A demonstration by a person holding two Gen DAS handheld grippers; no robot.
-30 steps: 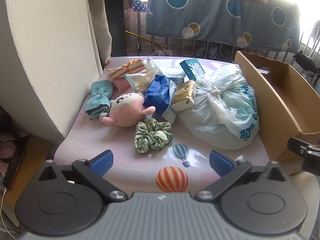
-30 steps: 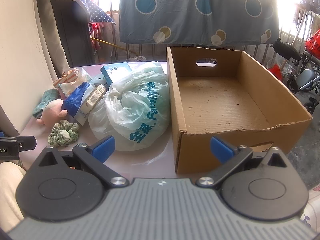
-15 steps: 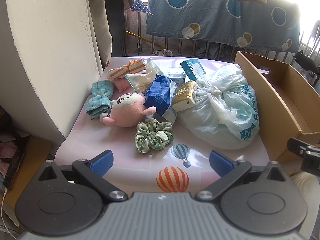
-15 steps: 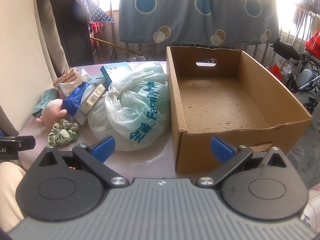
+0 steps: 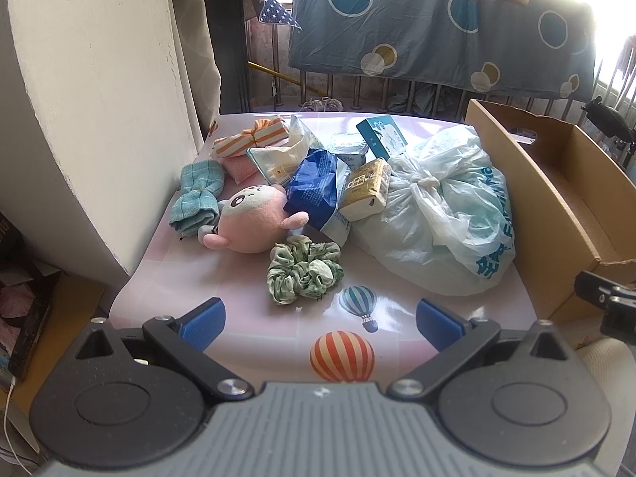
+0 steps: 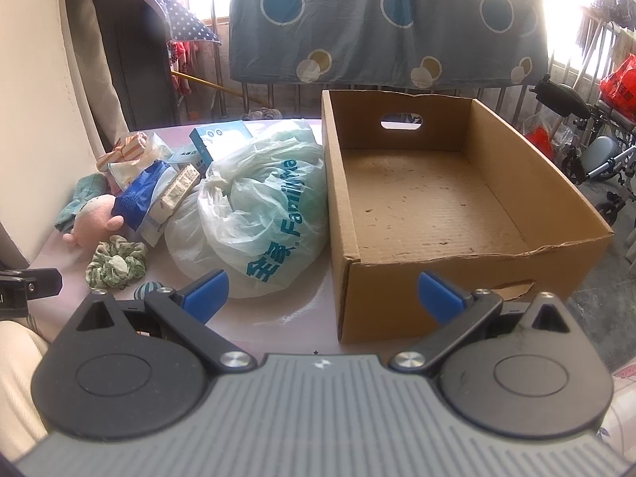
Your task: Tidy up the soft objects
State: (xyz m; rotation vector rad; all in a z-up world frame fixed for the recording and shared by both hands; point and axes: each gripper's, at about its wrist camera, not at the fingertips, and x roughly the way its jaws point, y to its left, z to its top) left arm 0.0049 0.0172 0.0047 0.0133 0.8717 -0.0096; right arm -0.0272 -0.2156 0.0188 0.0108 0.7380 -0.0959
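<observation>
A green scrunchie point(image 5: 304, 269) lies on the pink table point(image 5: 238, 310), just ahead of my open, empty left gripper point(image 5: 320, 320). Behind it lie a pink plush toy point(image 5: 250, 224), a teal cloth bow point(image 5: 196, 194), an orange striped bow point(image 5: 252, 141), a blue packet point(image 5: 314, 189), a tan tissue pack point(image 5: 365, 189) and a knotted white plastic bag point(image 5: 441, 214). An empty cardboard box point(image 6: 437, 206) stands on the right. My right gripper point(image 6: 322, 294) is open and empty, in front of the box's near left corner, with the bag point(image 6: 258, 214) to its left.
A white wall point(image 5: 99, 91) borders the table's left side. A blue spotted sheet point(image 6: 377, 24) hangs on railings behind. A small blue-and-white carton point(image 5: 381, 141) stands at the back of the pile. A wheelchair point(image 6: 588, 151) stands far right. Balloon prints point(image 5: 342, 355) mark the table's front.
</observation>
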